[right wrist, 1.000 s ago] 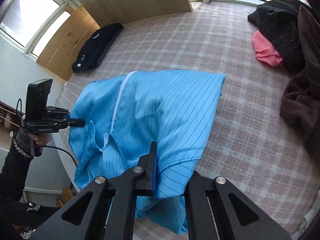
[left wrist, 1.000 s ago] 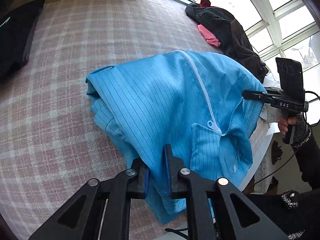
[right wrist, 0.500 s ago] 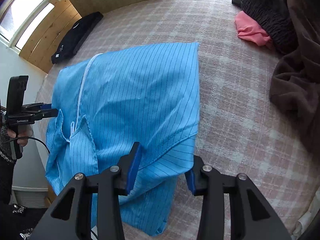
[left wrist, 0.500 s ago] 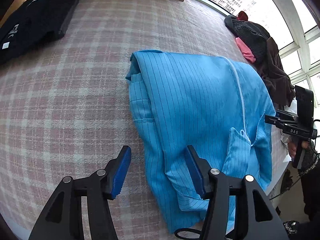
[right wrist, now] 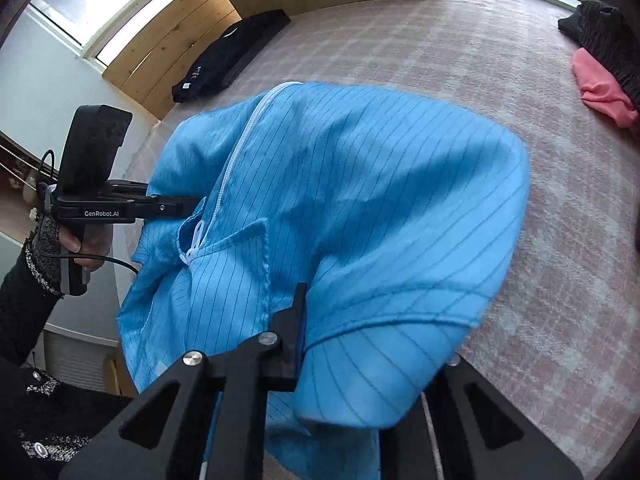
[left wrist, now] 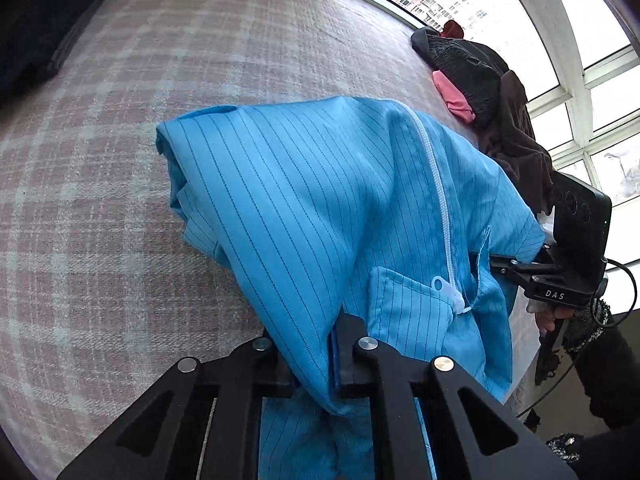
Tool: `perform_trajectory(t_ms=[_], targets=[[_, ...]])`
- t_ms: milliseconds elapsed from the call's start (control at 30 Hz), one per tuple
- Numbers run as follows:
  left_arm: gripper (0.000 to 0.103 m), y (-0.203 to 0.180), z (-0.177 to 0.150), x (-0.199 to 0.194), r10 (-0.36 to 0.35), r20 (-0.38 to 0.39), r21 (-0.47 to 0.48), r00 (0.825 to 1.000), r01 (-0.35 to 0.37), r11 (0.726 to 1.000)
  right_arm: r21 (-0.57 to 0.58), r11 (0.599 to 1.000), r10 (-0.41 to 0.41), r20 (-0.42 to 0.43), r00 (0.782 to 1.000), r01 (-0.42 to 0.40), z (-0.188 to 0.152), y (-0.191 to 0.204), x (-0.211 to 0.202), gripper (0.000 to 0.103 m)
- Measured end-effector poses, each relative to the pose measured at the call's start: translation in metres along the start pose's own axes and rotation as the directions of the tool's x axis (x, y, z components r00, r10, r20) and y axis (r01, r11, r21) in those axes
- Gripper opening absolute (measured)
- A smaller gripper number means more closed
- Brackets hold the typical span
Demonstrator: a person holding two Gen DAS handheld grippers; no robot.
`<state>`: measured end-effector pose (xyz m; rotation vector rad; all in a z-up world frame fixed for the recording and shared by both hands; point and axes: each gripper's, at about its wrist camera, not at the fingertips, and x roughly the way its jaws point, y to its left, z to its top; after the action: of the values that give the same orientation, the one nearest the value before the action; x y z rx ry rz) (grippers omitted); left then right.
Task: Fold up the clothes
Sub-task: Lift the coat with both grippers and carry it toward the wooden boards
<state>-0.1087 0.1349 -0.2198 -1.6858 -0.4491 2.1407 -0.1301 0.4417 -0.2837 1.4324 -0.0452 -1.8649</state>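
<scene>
Both corners are pinched! The left hand-held gripper (left wrist: 334,354) is clamped on the near hem of the blue garment (left wrist: 320,208), and the right hand-held gripper (right wrist: 340,344) looks closed on the same hem, though cloth drapes over 1 finger. That lifts the near edge off the plaid surface (left wrist: 100,160), probably to carry it forward into a fold. The rest lies just ahead of both. Count: 2 grippers, 1 blue garment, 1 white zipper (left wrist: 436,200), 1 black folded item (right wrist: 232,60) far ahead-left, 1 dark pile (left wrist: 480,76) and 1 pink piece (right wrist: 600,92) far ahead-right.
</scene>
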Motion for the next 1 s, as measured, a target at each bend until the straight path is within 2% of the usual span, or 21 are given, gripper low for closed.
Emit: perform_trajectory(t_ms=[133, 300, 400, 500, 600, 700, 800, 933, 1000], targets=[[0.007, -0.012, 0.005, -0.021, -0.049, 0.054, 0.007, 0.997, 0.049, 0.999, -0.05, 0.999, -0.001, 0.031, 1.0, 0.002, 0.018, 0.018, -0.024, 0.007], [0.007, -0.025, 0.001, -0.068, -0.107, 0.179, 0.005, 0.978, 0.108, 0.994, -0.204, 0.976, -0.068, 0.033, 0.997, 0.073, 0.061, 0.058, -0.057, 0.007], [0.007, -0.023, -0.004, -0.1, -0.105, 0.252, 0.016, 0.962, 0.105, 0.994, -0.324, 0.936, -0.134, 0.039, 0.99, 0.139, 0.096, 0.089, -0.067, 0.007], [0.007, -0.011, -0.009, -0.133, -0.077, 0.342, -0.009, 0.937, 0.086, 0.996, -0.439, 0.879, -0.183, 0.042, 0.982, 0.183, 0.139, 0.127, -0.065, 0.007], [0.007, 0.012, -0.014, -0.165, -0.043, 0.43, -0.038, 0.902, 0.065, 0.997, -0.545, 0.805, -0.239, 0.06, 0.969, 0.233, 0.185, 0.17, -0.049, 0.007], [0.007, 0.044, -0.013, -0.191, -0.037, 0.494, -0.073, 0.869, 0.083, 0.994, -0.626, 0.738, -0.272, 0.066, 0.96, 0.252, 0.236, 0.213, -0.022, 0.007], [0.007, 0.079, -0.004, -0.209, 0.005, 0.53, -0.092, 0.848, 0.052, 0.994, -0.685, 0.685, -0.301, 0.045, 0.953, 0.248, 0.291, 0.254, 0.017, 0.007], [0.007, 0.13, 0.02, -0.225, 0.05, 0.568, -0.122, 0.822, 0.023, 0.992, -0.765, 0.59, -0.371, 0.025, 0.928, 0.257, 0.36, 0.304, 0.08, 0.007], [0.007, 0.16, 0.036, -0.231, 0.07, 0.585, -0.147, 0.808, 0.021, 0.989, -0.791, 0.558, -0.39, 0.018, 0.921, 0.252, 0.393, 0.322, 0.111, 0.007]])
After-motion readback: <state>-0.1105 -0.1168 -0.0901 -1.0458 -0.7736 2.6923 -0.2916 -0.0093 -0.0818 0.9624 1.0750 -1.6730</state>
